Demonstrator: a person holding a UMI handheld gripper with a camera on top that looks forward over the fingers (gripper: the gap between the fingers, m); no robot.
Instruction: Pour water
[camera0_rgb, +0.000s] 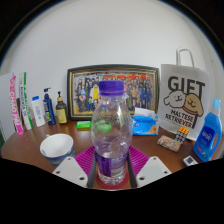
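Gripper view: brown wooden table (30, 140) against a plain white wall (110, 35). Framed group photo (113, 92) leans at the back, centre. Off to one side of it, a row of toiletries: tall pink tube (15, 105), white tube (38, 110), dark blue bottle (48, 106), small dark amber bottle (61, 108). White bowl (56, 148) sits on the table nearer the gripper, in front of those bottles. On the other side, a white paper gift bag (186, 100) printed GIFT with a cartoon dog, a blue spray bottle (208, 132) just beside it, a pale blue tissue pack (145, 123) near the photo frame. Small green item (83, 125) by the frame's base, too small to identify.

Clear plastic water bottle (111, 130) with a purple cap (111, 88) and purple label stands upright dead centre, between the two fingers of the gripper (111, 166). Magenta pads (86, 160) sit close on both sides of the bottle's lower half and look to be pressing on it, so the tool reads as clenched on the bottle. Bottle base is hidden low between the fingers; can't tell whether it rests on the table or is lifted. Water level not clear through the plastic.
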